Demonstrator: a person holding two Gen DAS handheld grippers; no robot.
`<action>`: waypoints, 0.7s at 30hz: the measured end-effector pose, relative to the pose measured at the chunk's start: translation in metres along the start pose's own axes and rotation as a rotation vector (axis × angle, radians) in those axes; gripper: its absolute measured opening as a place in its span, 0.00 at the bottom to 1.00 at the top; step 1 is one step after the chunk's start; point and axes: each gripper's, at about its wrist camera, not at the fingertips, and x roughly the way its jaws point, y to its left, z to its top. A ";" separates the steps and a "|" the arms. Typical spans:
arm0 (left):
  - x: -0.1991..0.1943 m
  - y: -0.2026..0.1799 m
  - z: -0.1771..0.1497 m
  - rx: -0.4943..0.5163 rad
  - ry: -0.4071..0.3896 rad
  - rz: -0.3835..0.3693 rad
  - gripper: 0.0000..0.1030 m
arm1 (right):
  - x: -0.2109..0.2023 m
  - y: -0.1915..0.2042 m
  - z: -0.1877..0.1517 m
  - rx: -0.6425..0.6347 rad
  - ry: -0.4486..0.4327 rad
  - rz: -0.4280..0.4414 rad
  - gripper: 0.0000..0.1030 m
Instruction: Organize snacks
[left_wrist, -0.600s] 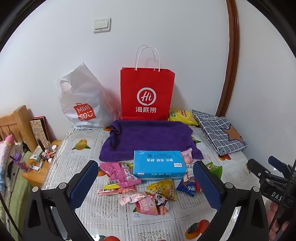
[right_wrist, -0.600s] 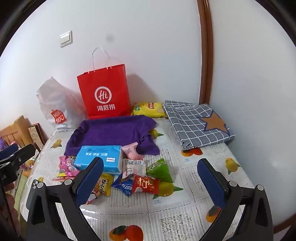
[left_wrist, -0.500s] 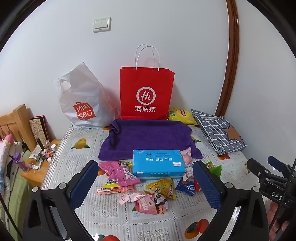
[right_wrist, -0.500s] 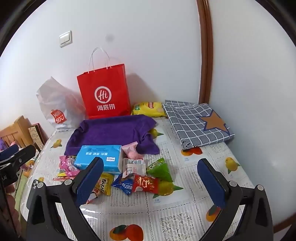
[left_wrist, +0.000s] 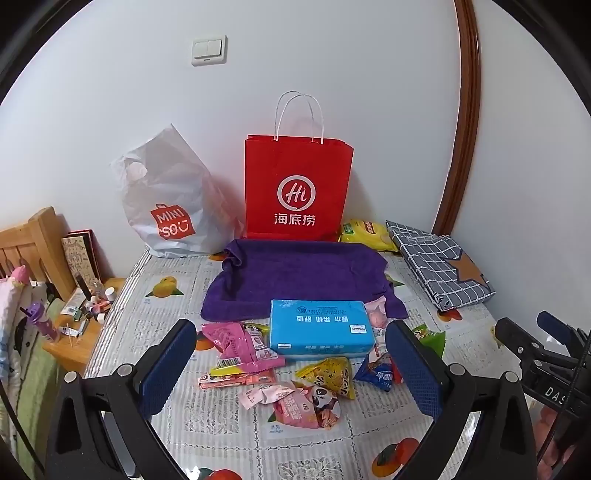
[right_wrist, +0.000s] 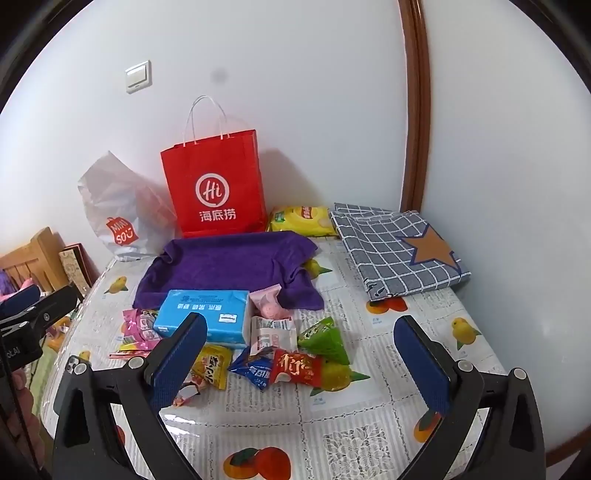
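Several small snack packets lie in a loose pile on the table: pink packs (left_wrist: 242, 341), a yellow triangle pack (left_wrist: 330, 374), a blue pack (right_wrist: 253, 369), a red pack (right_wrist: 295, 367) and a green triangle pack (right_wrist: 327, 339). A blue tissue pack (left_wrist: 319, 326) lies behind them in front of a purple towel (left_wrist: 299, 275). A red paper bag (left_wrist: 297, 190) stands at the wall. My left gripper (left_wrist: 291, 365) is open and empty above the pile. My right gripper (right_wrist: 301, 356) is open and empty above the pile's right side.
A white plastic bag (left_wrist: 168, 203) leans on the wall at the left. A yellow chip bag (right_wrist: 301, 221) and a folded checked cloth (right_wrist: 399, 251) lie at the back right. A wooden shelf with small bottles (left_wrist: 79, 306) is off the table's left edge.
Both views have shifted very slightly; the objects on the table have not moved. Both grippers stay open.
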 end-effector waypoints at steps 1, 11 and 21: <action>0.001 0.001 -0.001 0.001 0.001 0.000 0.99 | 0.000 0.001 0.000 -0.003 -0.001 -0.001 0.98; 0.001 -0.004 -0.005 0.012 0.007 0.016 0.99 | -0.001 0.002 -0.003 -0.002 -0.005 0.011 0.98; -0.001 -0.003 -0.005 0.008 0.005 0.017 0.99 | -0.004 0.007 -0.005 -0.015 -0.008 0.010 0.98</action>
